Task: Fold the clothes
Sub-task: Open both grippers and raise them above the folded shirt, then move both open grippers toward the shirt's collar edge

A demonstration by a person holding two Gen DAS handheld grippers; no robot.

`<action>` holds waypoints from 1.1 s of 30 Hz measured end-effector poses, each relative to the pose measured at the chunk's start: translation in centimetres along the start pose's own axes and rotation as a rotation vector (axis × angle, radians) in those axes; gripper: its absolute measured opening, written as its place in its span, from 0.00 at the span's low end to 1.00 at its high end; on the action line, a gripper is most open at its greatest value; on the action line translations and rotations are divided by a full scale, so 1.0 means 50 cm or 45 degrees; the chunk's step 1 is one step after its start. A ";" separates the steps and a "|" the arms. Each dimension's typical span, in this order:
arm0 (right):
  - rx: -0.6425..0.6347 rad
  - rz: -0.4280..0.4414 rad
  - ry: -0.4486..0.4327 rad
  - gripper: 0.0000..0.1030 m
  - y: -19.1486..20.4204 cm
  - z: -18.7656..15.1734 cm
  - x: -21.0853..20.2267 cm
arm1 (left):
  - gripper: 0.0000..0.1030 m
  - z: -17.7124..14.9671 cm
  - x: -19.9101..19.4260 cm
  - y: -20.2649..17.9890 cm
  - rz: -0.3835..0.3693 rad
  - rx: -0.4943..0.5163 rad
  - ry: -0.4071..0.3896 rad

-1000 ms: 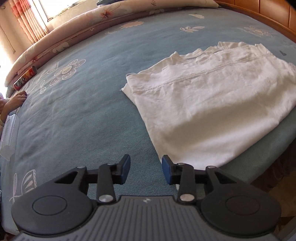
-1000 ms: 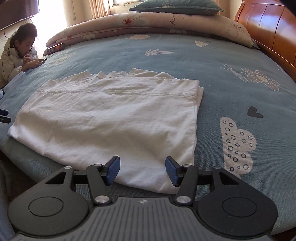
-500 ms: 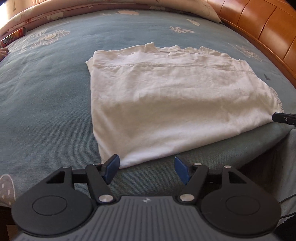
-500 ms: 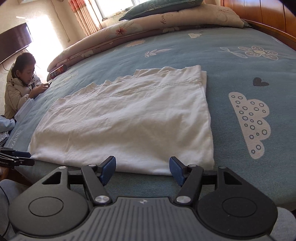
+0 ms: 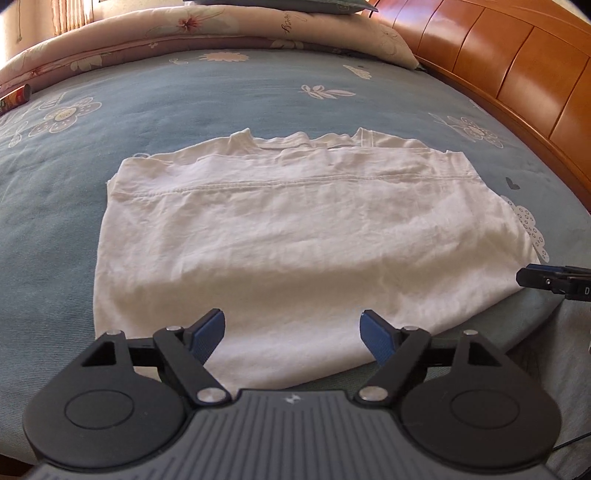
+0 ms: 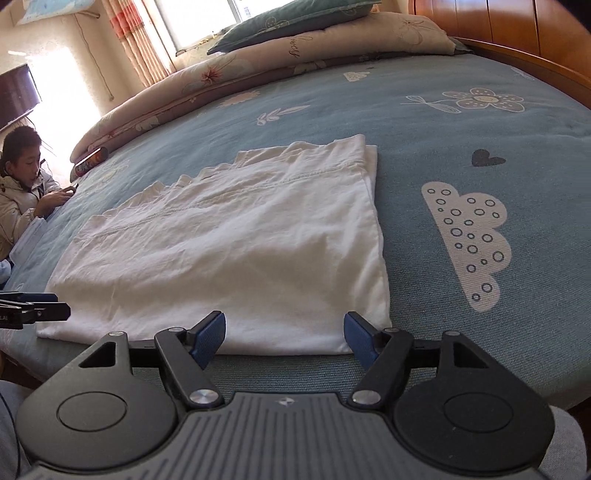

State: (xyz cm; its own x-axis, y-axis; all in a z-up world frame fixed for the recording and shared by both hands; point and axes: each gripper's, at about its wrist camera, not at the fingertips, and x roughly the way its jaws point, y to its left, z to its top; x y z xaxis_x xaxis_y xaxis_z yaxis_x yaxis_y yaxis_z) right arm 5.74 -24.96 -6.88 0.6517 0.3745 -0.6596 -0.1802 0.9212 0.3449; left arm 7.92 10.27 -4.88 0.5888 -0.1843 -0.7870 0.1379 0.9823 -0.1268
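Left wrist view: a white garment, already folded into a wide rectangle, lies flat on the blue flower-print bedspread, close to the bed's near edge. The left gripper hangs over the garment's near hem, toward its left corner. Its jaws have just been opening and stand wide, released; the blue pads press on nothing, with the hem showing in the gap between them. Past the garment's right near corner the tip of the right gripper pokes in from the frame edge, just beside the cloth. Beyond the garment's far side, a rolled floral quilt lies along the bed, and a wooden headboard curves along to the right of the garment. A red cylindrical can lies well to the far left of the garment.

Right wrist view: the same white garment lies ahead of the right gripper, whose jaws have also just been opening and stand wide, gripping nothing. The garment's right near corner lies just inside the right pad, its near hem running across the gap. Off the garment's left near corner the left gripper's tip points inward. A white cloud print sits on the bedspread just right of the garment. Far left of the garment, a person in a pale jacket leans on the bed edge.
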 end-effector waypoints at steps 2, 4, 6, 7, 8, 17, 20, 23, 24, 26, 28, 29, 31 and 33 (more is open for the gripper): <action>-0.005 -0.026 -0.018 0.73 0.001 0.007 -0.011 | 0.79 -0.012 0.024 0.005 -0.043 -0.075 0.051; -0.012 -0.054 -0.036 0.74 0.002 0.014 -0.022 | 0.88 -0.023 0.023 -0.002 -0.061 -0.060 0.017; -0.051 -0.038 -0.101 0.77 0.012 0.036 -0.026 | 0.88 -0.023 0.022 -0.010 -0.044 -0.023 0.030; -0.071 -0.029 -0.135 0.77 0.017 0.048 -0.028 | 0.88 -0.022 0.022 -0.011 -0.033 -0.022 0.036; -0.079 -0.016 -0.159 0.80 0.019 0.060 -0.022 | 0.88 -0.020 0.021 -0.009 -0.032 -0.025 0.036; -0.055 0.019 -0.213 0.95 -0.022 0.042 0.058 | 0.88 0.032 -0.009 0.034 0.077 0.005 -0.047; -0.082 0.049 -0.228 1.00 -0.017 0.035 0.058 | 0.88 0.070 -0.014 0.074 0.146 -0.049 -0.102; -0.045 0.068 -0.252 1.00 -0.023 0.034 0.060 | 0.88 0.090 0.013 0.109 0.161 -0.095 -0.104; -0.031 0.078 -0.258 1.00 -0.027 0.034 0.058 | 0.88 0.091 0.027 0.117 0.178 -0.108 -0.088; -0.005 0.098 -0.270 1.00 -0.033 0.033 0.056 | 0.88 0.083 0.056 0.138 0.209 -0.165 -0.038; 0.014 0.107 -0.282 1.00 -0.036 0.031 0.055 | 0.88 0.079 0.065 0.153 0.214 -0.217 -0.022; 0.021 0.110 -0.289 1.00 -0.037 0.030 0.055 | 0.88 0.080 0.061 0.157 0.200 -0.228 -0.034; 0.021 0.104 -0.301 1.00 -0.035 0.027 0.056 | 0.88 0.102 0.049 0.158 0.206 -0.194 -0.047; 0.012 0.090 -0.314 1.00 -0.031 0.025 0.058 | 0.88 0.134 0.042 0.161 0.227 -0.156 -0.094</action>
State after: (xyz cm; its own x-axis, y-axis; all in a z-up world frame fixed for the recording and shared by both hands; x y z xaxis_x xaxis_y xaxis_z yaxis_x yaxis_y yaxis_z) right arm 8.82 -25.46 -8.49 0.7978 0.4000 -0.4511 -0.2260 0.8921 0.3913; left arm 15.59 17.56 -3.48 0.6525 -0.0048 -0.7578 -0.0690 0.9955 -0.0657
